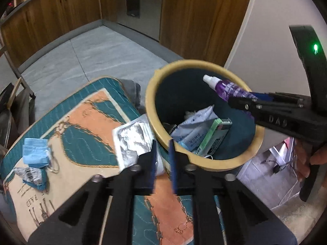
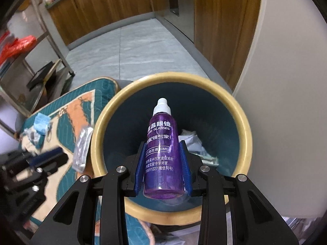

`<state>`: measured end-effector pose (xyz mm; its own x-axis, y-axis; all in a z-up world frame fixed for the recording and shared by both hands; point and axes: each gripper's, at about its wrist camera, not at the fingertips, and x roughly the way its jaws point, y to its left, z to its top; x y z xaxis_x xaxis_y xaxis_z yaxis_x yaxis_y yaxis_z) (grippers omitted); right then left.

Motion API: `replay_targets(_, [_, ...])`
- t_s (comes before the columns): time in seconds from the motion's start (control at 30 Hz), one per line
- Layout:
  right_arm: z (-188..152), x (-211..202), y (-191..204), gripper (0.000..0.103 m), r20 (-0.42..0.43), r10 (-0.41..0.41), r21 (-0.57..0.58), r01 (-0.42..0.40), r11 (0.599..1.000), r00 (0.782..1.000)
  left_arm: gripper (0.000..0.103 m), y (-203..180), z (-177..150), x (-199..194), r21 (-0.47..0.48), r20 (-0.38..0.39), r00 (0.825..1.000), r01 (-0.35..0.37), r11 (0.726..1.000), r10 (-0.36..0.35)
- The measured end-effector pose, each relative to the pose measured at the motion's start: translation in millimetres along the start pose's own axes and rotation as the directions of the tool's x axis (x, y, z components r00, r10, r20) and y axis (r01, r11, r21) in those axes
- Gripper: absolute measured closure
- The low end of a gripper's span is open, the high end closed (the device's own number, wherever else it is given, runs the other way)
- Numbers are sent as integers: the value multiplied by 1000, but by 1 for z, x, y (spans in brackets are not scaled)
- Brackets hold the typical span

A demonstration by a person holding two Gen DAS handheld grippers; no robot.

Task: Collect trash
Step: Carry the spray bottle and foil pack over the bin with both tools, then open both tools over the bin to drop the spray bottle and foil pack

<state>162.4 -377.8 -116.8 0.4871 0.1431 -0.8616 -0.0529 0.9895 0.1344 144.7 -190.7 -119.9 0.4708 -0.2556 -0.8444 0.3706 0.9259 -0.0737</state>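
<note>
My right gripper (image 2: 162, 143) is shut on a purple bottle (image 2: 160, 153) with a white cap and holds it over the mouth of the round bin (image 2: 98, 134), which has a tan rim and dark teal inside. The left wrist view shows the same bottle (image 1: 229, 87) over the bin (image 1: 151, 110), which holds a blue-white pouch (image 1: 192, 126) and a green box (image 1: 214, 136). My left gripper (image 1: 162, 143) is nearly shut and empty, just above the bin's near rim, beside a silver foil packet (image 1: 132, 140). A blue face mask (image 1: 35, 152) lies on the cushion at the left.
The teal and orange patterned cushion (image 1: 87, 126) carries the loose trash, with a crumpled barcode wrapper (image 1: 32, 175) by the mask. Wooden cabinets (image 1: 61, 14) and a grey tiled floor (image 1: 102, 49) lie behind. A white wall panel (image 1: 265, 30) stands right of the bin.
</note>
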Motion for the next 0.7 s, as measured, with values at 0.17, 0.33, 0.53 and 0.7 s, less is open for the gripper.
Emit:
replay_targets(0.17, [4, 5, -1, 70, -7, 3, 14, -3, 1000, 1000, 94, 11, 1, 7, -41, -13, 1000, -1, 999, 1])
replay_targets(0.33, [6, 10, 2, 70, -8, -9, 0, 9, 1000, 1000, 88, 37, 0, 11, -110, -21, 1000, -23, 994, 21])
replay_targets(0.53, [8, 14, 3, 70, -16, 14, 8, -14, 1000, 1000, 34, 62, -15, 31, -211, -69, 997, 25, 977, -41])
replay_targets(0.7, [9, 15, 5, 70, -19, 22, -1, -22, 1000, 1000, 26, 53, -18, 47, -185, -113, 993, 17, 983, -39])
